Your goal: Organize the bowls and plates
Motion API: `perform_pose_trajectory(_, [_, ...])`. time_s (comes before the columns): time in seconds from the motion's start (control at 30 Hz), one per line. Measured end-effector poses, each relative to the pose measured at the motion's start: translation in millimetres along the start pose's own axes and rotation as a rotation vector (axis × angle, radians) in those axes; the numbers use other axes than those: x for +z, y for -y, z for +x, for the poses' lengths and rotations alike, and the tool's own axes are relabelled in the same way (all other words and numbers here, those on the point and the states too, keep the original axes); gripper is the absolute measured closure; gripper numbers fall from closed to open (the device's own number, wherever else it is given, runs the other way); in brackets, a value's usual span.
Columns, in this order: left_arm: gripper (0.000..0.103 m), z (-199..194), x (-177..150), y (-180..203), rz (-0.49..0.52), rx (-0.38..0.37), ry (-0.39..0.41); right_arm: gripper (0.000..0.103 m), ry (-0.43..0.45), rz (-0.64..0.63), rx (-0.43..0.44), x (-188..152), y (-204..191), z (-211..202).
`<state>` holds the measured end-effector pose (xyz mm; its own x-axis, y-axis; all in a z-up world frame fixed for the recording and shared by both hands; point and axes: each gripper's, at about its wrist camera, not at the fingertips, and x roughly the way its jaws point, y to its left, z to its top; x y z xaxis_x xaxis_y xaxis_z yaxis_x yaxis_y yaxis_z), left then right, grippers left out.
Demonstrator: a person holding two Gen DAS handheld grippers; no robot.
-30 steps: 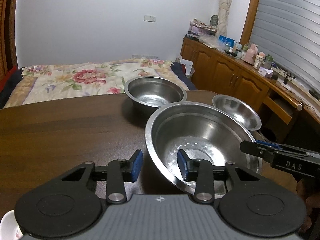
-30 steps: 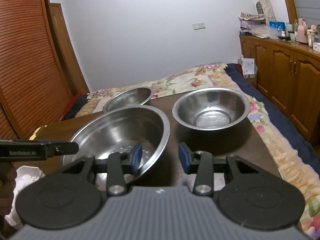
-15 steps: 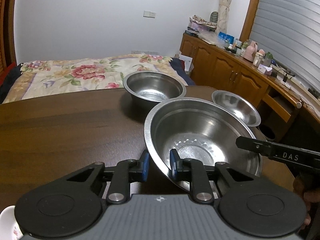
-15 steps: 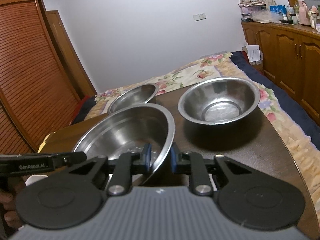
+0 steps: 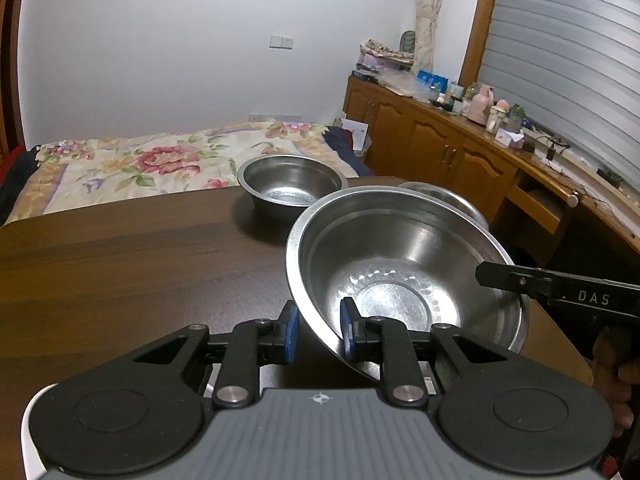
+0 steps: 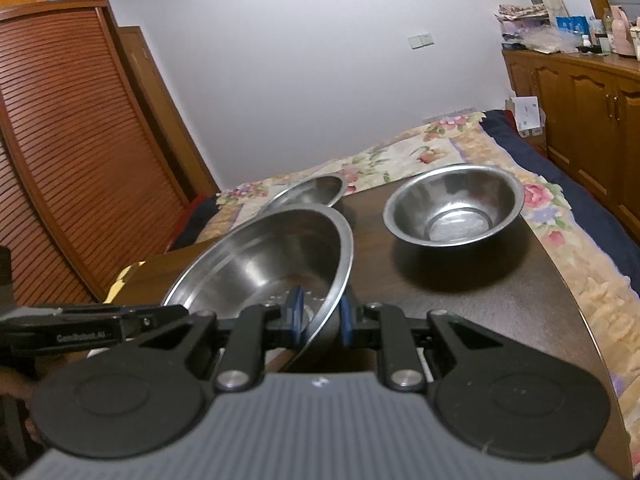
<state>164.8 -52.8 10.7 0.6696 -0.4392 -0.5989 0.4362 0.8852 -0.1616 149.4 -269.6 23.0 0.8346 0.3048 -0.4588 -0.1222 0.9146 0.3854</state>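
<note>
A large, wide stainless-steel bowl [image 5: 404, 264] with a shiny, dimpled flat bottom is gripped at two opposite sides of its rim by a pair of black hand-held grippers with blue pads, over a dark brown wooden table [image 5: 120, 264]. The left gripper [image 5: 318, 332] pinches the near left part of the rim: one blue pad sits outside the wall and the other inside, with the metal pressed between them. The right gripper [image 6: 320, 316] pinches the opposite side of the rim in the same way, one pad inside the bowl and one outside. In the left wrist view the right gripper shows as a black bar [image 5: 556, 286] reaching over the bowl's far right edge, with part of a hand [image 5: 620, 364] behind it. The large bowl is tilted, and its rim stands in front of the two other bowls; whether its base touches the table cannot be told. A deeper, medium-sized stainless-steel bowl [image 5: 292, 190] stands upright on the far part of the table, apart from the large one. A shallower stainless-steel bowl [image 5: 448, 200] sits behind the large bowl, mostly hidden by its rim in the left wrist view and seen more fully in the right wrist view [image 6: 308, 194]. Beyond the table lies a bed with a cream floral quilt [image 5: 132, 160]. A row of brown wooden cabinets [image 5: 436, 152] with cluttered tops runs along one wall, and a reddish-brown slatted wardrobe door [image 6: 68, 152] stands on the other side.
</note>
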Motion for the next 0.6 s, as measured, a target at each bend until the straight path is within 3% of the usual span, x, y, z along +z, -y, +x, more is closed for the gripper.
perform_pose_trajectory(0.6, [0.079,-39.5,-23.6,13.2,0.038,-0.023,0.038,0.082,-0.009,-0.026,0.014,-13.1,-2.5,-19.6])
